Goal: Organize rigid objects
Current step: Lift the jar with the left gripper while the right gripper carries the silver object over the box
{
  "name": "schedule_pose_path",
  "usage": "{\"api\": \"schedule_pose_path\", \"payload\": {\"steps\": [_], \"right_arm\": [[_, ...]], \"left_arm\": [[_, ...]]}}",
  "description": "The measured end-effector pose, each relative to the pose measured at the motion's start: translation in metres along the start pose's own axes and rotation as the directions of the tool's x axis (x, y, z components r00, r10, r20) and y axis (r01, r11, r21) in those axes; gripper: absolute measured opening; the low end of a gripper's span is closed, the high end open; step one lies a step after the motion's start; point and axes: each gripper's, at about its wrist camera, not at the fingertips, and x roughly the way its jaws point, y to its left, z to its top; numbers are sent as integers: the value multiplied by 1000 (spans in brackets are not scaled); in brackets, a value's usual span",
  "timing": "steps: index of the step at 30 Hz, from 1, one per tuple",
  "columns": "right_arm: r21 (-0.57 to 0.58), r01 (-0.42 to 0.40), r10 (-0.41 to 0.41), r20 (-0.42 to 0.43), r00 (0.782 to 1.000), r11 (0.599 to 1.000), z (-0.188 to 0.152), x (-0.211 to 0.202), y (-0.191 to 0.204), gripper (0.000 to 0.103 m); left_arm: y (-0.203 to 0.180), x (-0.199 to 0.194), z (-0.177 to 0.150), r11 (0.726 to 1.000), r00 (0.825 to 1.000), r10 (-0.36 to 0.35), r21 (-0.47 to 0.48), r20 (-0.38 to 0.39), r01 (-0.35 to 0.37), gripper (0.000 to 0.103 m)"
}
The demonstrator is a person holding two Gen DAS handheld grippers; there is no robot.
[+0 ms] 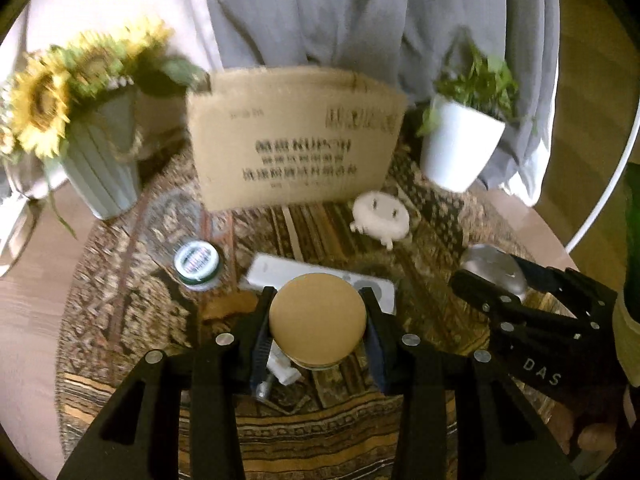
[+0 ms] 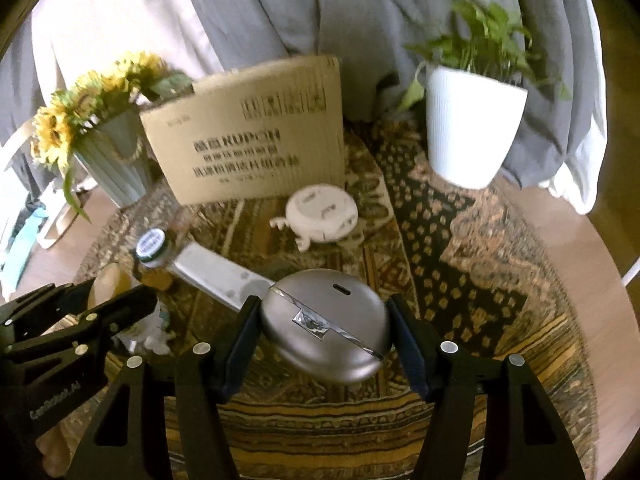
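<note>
My left gripper (image 1: pixel 318 320) is shut on a jar with a round tan lid (image 1: pixel 317 317), held above the patterned cloth. My right gripper (image 2: pixel 324 328) is shut on a smooth grey oval case (image 2: pixel 326 326), also lifted; it shows in the left wrist view (image 1: pixel 494 270) at the right. A white remote (image 1: pixel 320 280) lies under the jar. A bottle with a green-and-white cap (image 1: pixel 197 261) lies to the left. A round white socket adapter (image 1: pixel 380 216) rests in front of the cardboard box (image 1: pixel 292 140).
A sunflower vase (image 1: pixel 100 160) stands back left and a white plant pot (image 1: pixel 460 148) back right. A patterned cloth (image 1: pixel 320 440) covers the round wooden table. Grey-white curtains hang behind. A small white object (image 1: pixel 282 368) lies below the jar.
</note>
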Motion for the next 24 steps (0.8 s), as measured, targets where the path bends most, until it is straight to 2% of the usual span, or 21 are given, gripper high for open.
{"api": "schedule_pose_path", "payload": {"steps": [12, 24], "right_arm": [[-48, -14, 22, 155, 988, 999, 33, -59, 21, 64], [-73, -20, 39, 265, 964, 997, 62, -89, 34, 64]], "left_arm": [[8, -57, 31, 998, 986, 66, -25, 151, -63, 40], [14, -85, 60, 996, 965, 91, -22, 246, -89, 40]]}}
